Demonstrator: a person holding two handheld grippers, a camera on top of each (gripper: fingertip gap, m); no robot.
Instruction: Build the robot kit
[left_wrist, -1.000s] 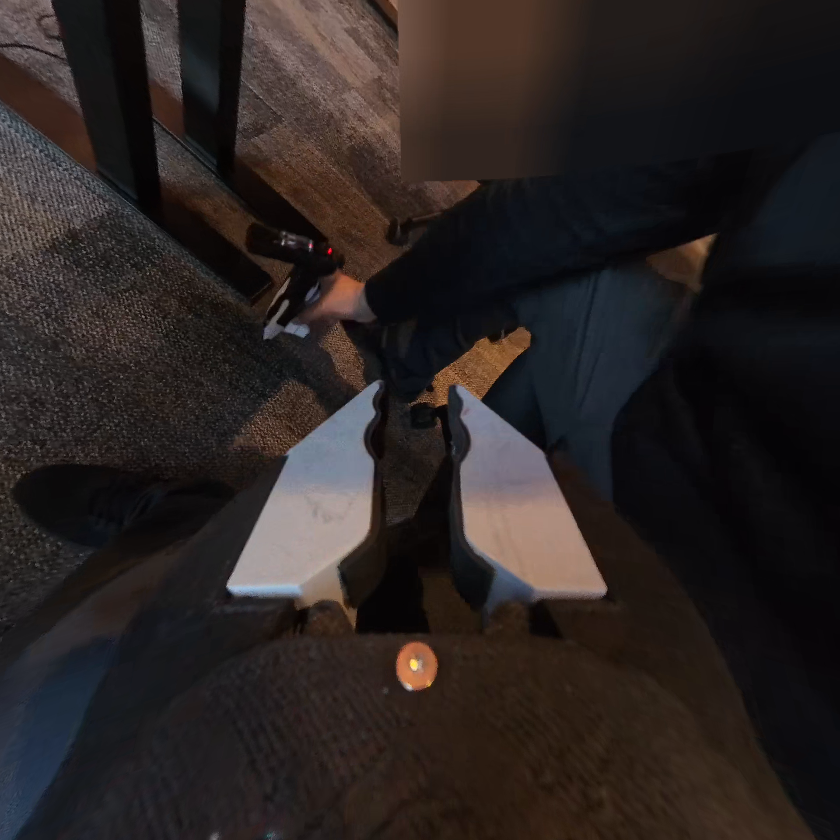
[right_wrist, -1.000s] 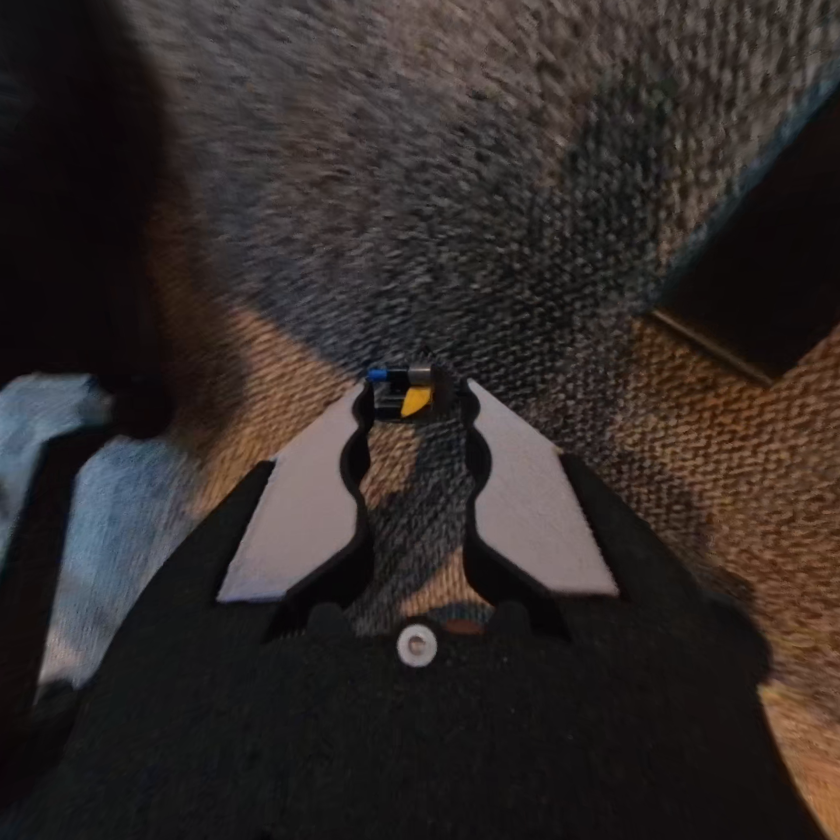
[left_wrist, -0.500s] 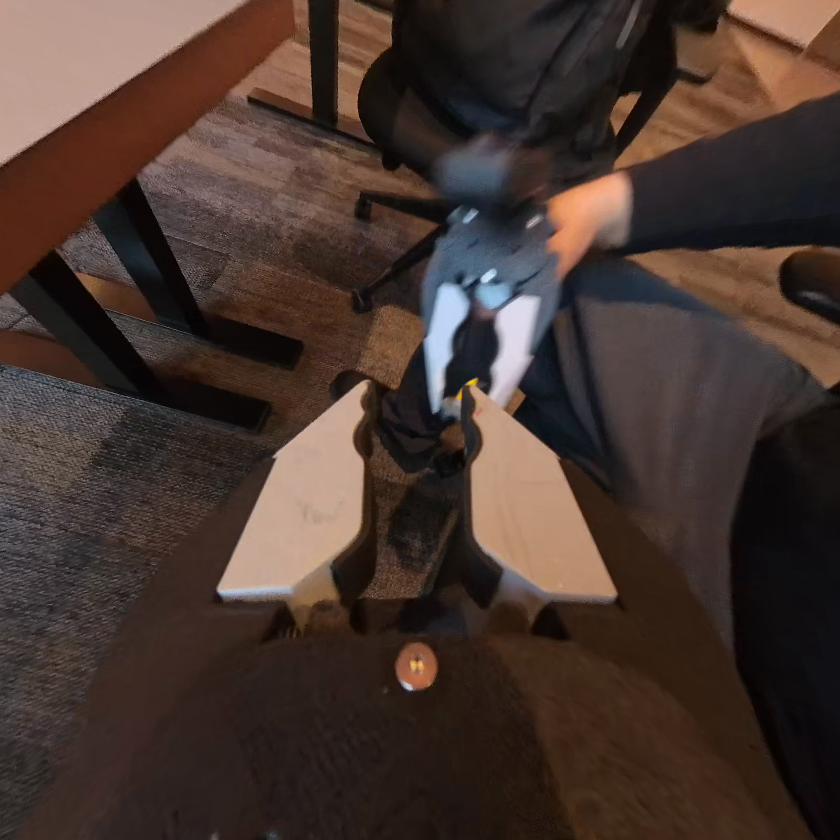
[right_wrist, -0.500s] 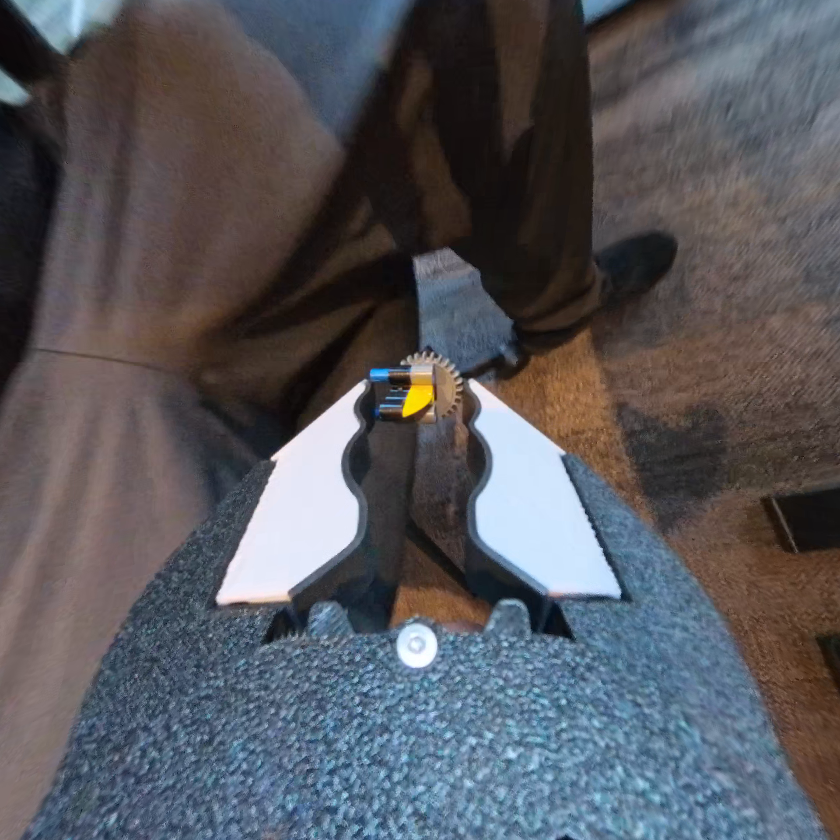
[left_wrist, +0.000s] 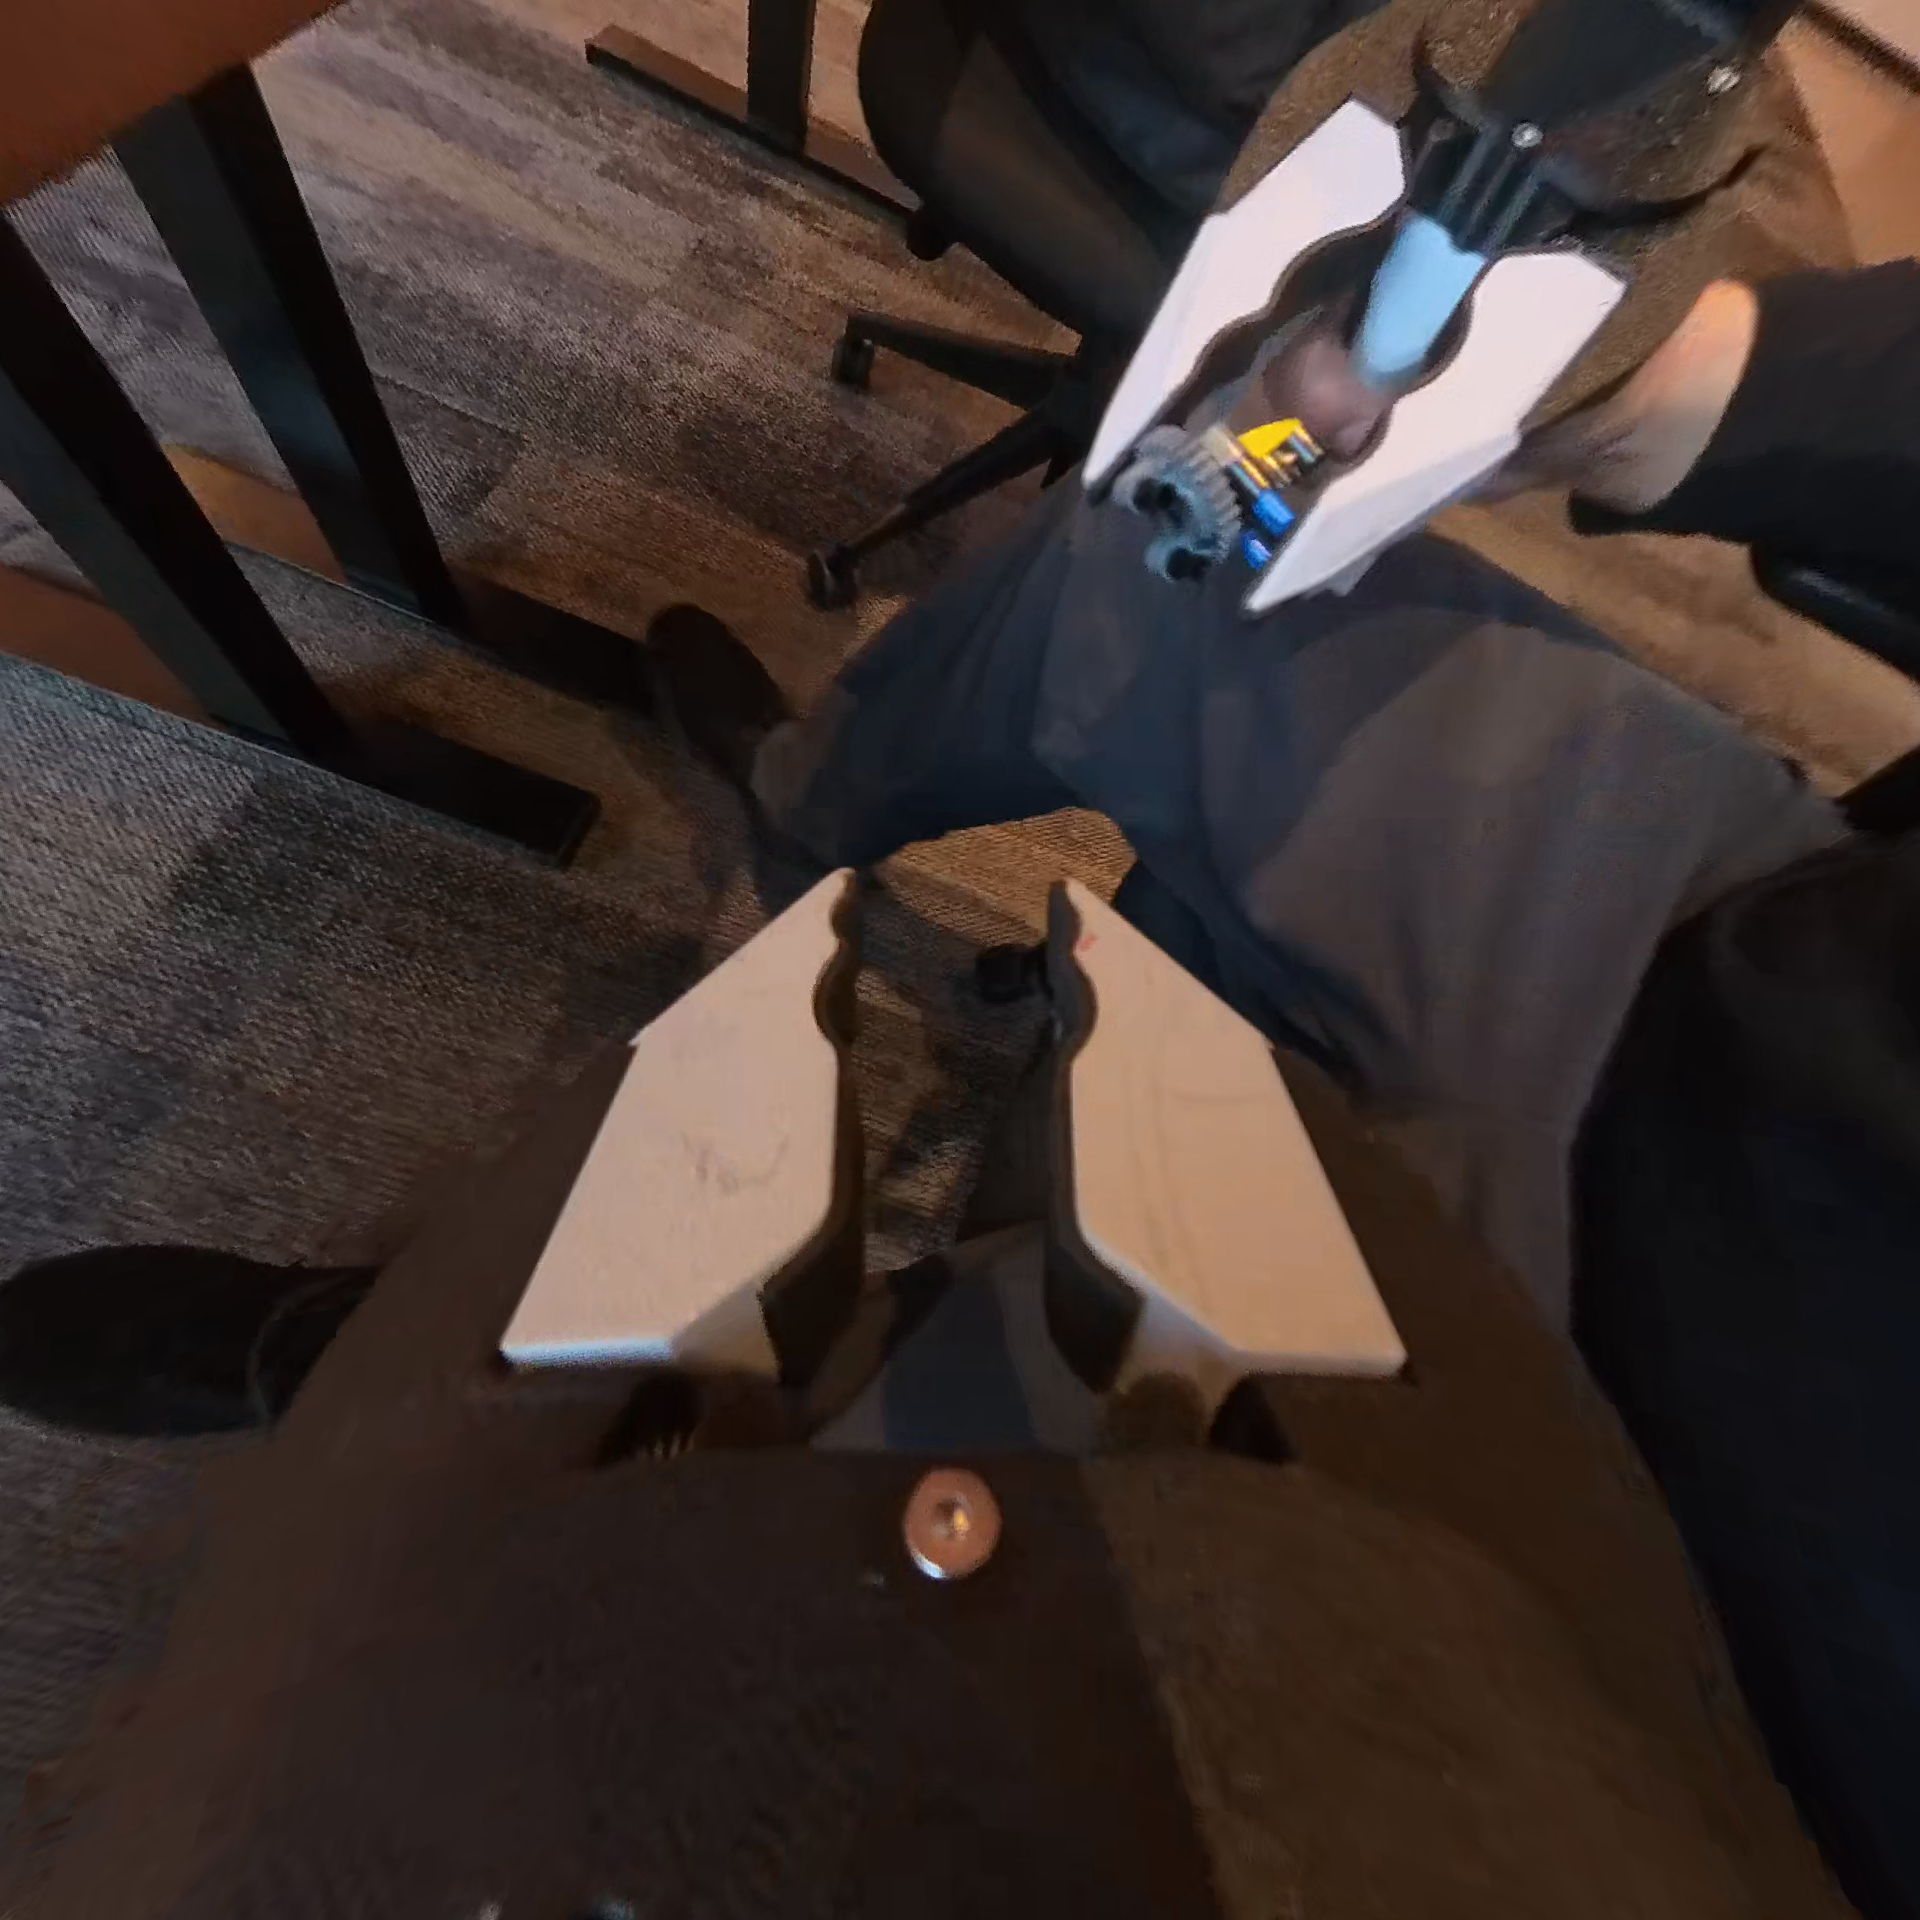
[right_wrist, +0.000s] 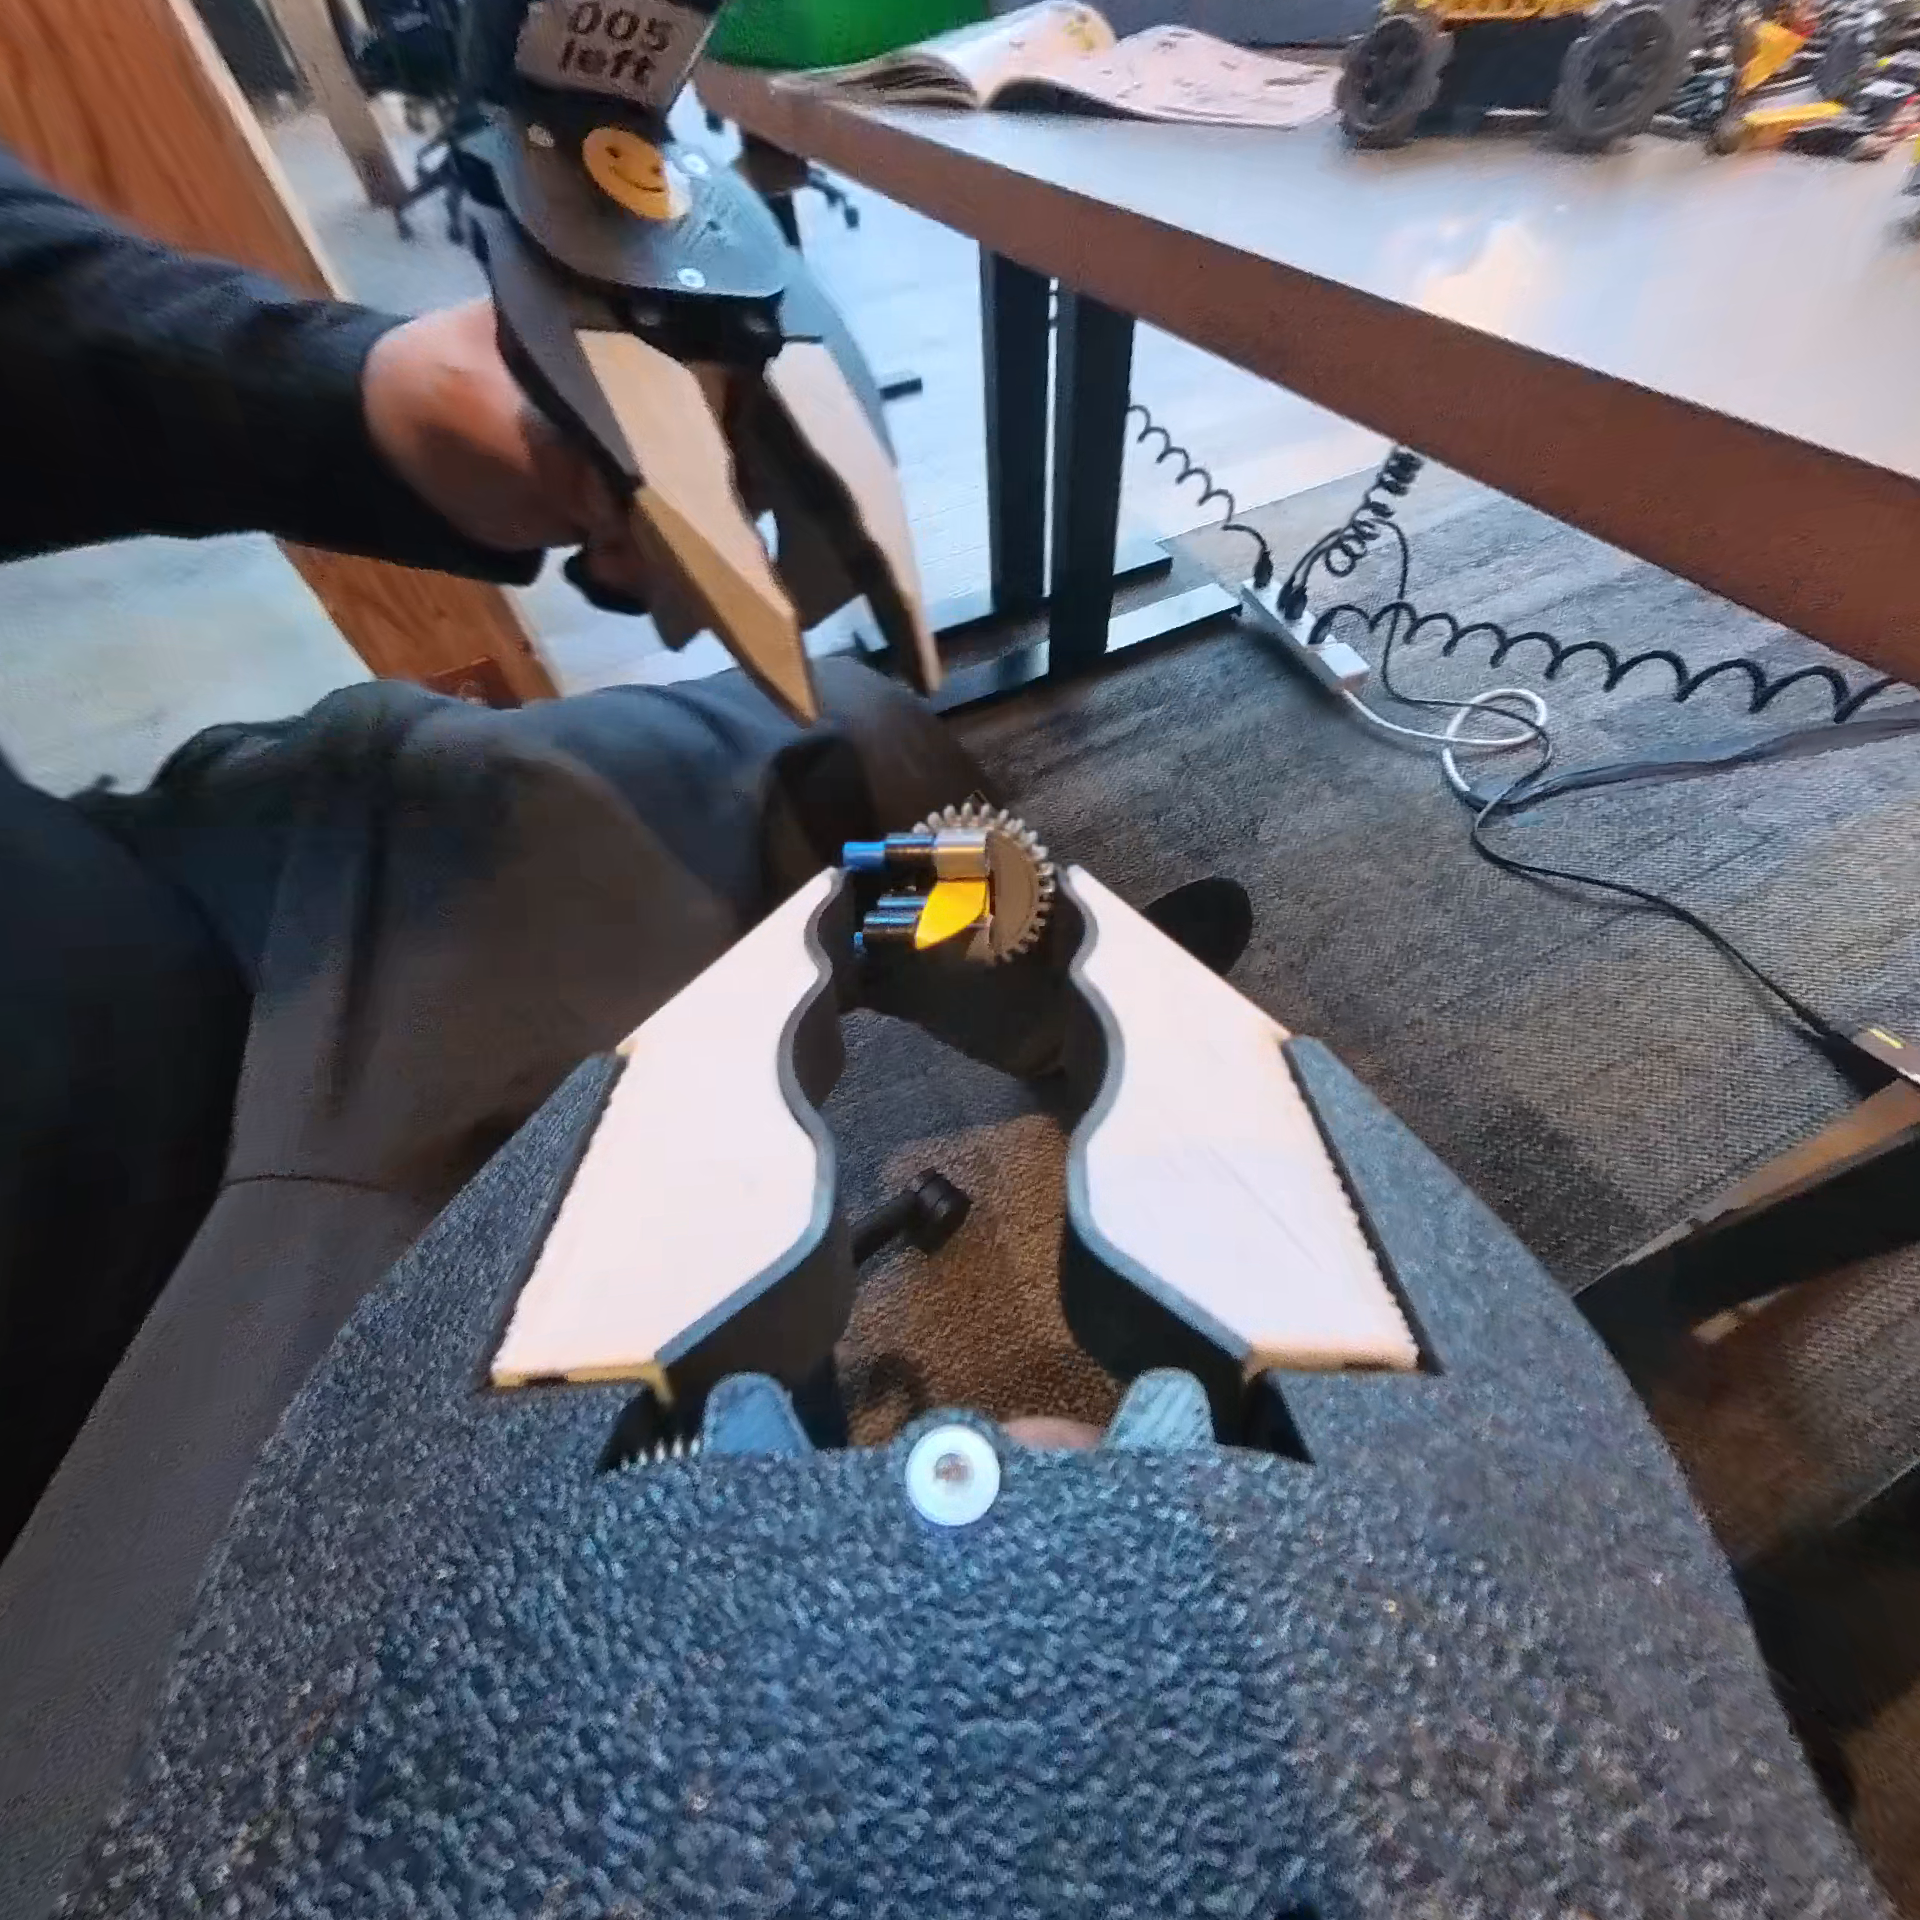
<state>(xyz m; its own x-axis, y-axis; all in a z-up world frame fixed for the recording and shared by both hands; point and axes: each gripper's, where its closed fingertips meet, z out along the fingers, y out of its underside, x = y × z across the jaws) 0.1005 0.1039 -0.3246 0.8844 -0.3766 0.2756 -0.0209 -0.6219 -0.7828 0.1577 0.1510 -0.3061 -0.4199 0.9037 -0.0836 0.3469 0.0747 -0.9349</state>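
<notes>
My right gripper is shut on a small gear assembly: a grey toothed wheel with a yellow piece and blue and black pins. It holds it in the air above the person's knee and the carpet. In the left wrist view the right gripper hangs at the upper right with the gear assembly at its tips. My left gripper is open and empty, pointing down at the carpet beside the grey trouser leg. In the right wrist view the left gripper is up and to the left, held by a hand.
A loose black pin lies on the carpet under the right fingers. A table at the right bears an open booklet and a yellow-black model vehicle. Black table legs, a power strip with coiled cables, and a chair base are near. Some 9 cm of space lies between my two pairs of fingers.
The right gripper has risen from the carpet with the gear assembly and tilted up toward the table. The left gripper has swung, and the right gripper now sits nearer in its view.
</notes>
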